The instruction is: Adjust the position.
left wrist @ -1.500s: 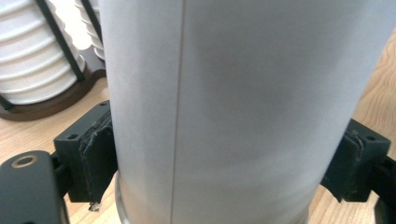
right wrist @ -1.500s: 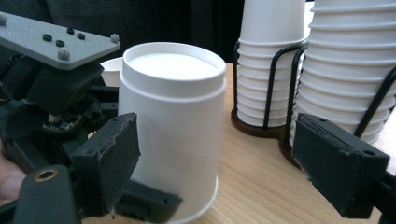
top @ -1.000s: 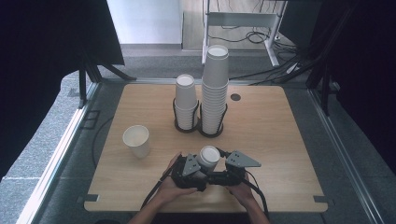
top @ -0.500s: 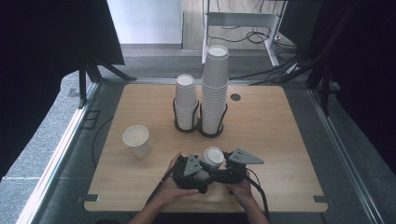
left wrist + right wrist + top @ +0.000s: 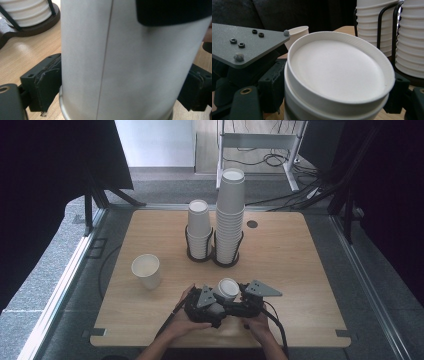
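both grippers meet at 6 o'clock on the desk (image 5: pixel 310 250) around nested paper cups (image 5: pixel 227 289), turned bottom-up. since a second ago the pair has hardly shifted, but the left gripper (image 5: pixel 120 97) has just been opening and then easing closed a little — its fingers (image 5: pixel 43 90) flank the cup wall, contact unclear. the right gripper (image 5: pixel 337 100) has fingers on either side of the cups, grip hard to tell. likely one cup is being pulled off the other. a loose cup (image 5: pixel 146 270) stands at 9 o'clock, the racked stacks (image 5: pixel 230 215) at 12.
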The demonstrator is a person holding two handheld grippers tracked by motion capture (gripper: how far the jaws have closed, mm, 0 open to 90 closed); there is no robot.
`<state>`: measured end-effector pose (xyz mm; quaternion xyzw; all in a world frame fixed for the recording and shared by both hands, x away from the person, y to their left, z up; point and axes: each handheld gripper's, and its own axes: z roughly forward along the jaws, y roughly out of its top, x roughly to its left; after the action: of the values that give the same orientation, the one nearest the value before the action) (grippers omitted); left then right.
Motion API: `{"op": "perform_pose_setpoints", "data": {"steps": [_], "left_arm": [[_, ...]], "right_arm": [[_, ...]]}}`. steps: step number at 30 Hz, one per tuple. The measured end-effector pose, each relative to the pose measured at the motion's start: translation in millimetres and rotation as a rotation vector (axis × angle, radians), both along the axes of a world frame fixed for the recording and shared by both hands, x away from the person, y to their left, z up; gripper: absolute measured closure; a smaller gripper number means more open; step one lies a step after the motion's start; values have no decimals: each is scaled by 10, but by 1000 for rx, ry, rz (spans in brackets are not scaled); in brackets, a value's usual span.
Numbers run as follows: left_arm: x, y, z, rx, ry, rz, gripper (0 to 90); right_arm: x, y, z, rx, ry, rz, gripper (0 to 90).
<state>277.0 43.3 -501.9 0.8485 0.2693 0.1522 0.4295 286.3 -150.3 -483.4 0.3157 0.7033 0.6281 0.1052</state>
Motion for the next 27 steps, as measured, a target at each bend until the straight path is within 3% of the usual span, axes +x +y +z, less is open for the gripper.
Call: {"op": "perform_pose_setpoints", "data": {"steps": [8, 15, 19, 27], "left_arm": [[-1, -1, -1, 16, -9, 2, 84], [13, 45, 22, 22, -48, 46, 113], [42, 98, 36, 9, -48, 71, 114], [40, 107, 39, 14, -57, 65, 114]], "right_arm": [[-7, 14, -1, -18, -6, -7, 198], [5, -25, 21, -15, -2, -22, 135], [9, -61, 49, -7, -4, -24, 134], [14, -52, 39, -12, -2, -20, 133]]}}
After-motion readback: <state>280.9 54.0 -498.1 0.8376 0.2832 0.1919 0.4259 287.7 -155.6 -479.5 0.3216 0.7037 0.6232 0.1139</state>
